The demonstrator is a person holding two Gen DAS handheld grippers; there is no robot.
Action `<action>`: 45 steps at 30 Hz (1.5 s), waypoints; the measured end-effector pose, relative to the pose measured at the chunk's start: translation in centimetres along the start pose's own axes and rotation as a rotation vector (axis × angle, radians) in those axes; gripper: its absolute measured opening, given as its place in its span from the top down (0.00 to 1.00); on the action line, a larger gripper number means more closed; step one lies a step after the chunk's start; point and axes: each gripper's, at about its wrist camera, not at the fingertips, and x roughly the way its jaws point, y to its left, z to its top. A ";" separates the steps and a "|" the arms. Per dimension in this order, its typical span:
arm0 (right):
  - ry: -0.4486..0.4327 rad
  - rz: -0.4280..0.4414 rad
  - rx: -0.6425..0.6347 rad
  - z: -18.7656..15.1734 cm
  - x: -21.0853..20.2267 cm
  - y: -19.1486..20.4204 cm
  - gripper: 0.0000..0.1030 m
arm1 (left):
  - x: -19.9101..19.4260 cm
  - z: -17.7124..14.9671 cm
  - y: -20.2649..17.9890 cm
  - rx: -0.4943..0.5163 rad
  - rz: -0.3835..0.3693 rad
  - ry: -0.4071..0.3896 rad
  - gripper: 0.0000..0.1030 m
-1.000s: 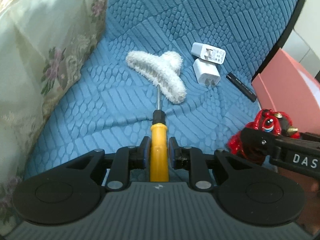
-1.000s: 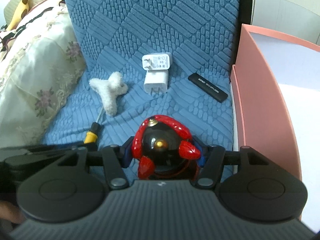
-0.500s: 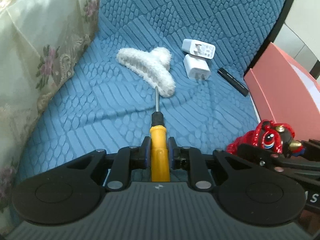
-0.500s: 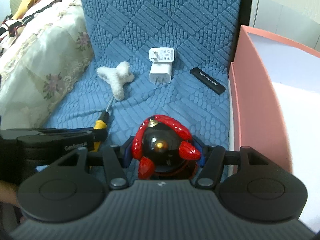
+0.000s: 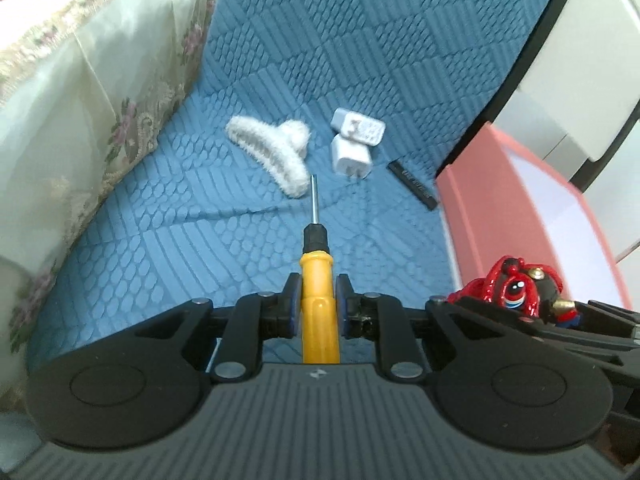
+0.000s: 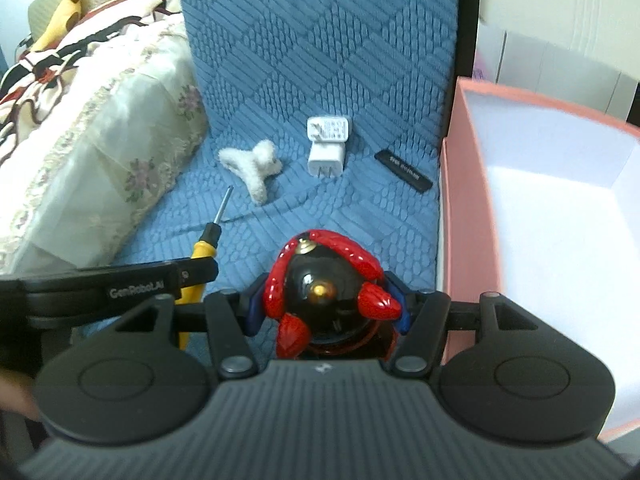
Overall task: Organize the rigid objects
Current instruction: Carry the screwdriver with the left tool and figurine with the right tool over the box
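Observation:
My left gripper is shut on a yellow-handled screwdriver, held above the blue cushion with its shaft pointing away; it also shows in the right wrist view. My right gripper is shut on a red and black figurine, also seen at the right of the left wrist view. A pink box with a white inside stands open to the right. On the cushion lie a white fluffy hair claw, two white chargers and a black stick.
The blue quilted cushion covers seat and backrest. A floral cream pillow lies on the left. The pink box wall borders the cushion on the right. White furniture stands behind.
Both grippers have risen and pulled back from the cushion with their objects. The items on the cushion look smaller and farther, and more of the box's inside shows.

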 end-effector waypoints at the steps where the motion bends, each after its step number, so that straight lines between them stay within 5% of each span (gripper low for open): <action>1: -0.007 0.003 0.001 0.1 -0.7 0.0 0.40 | -0.9 0.1 -0.2 -0.007 -0.006 -0.009 0.80; 23: -0.137 0.013 0.033 2.1 -13.5 -1.2 0.40 | -13.8 2.0 -5.7 -0.028 -0.055 -0.085 0.80; 45: -0.198 -0.105 0.120 2.0 -19.1 -12.0 0.40 | -11.6 2.8 -22.3 0.131 -0.192 -0.056 0.80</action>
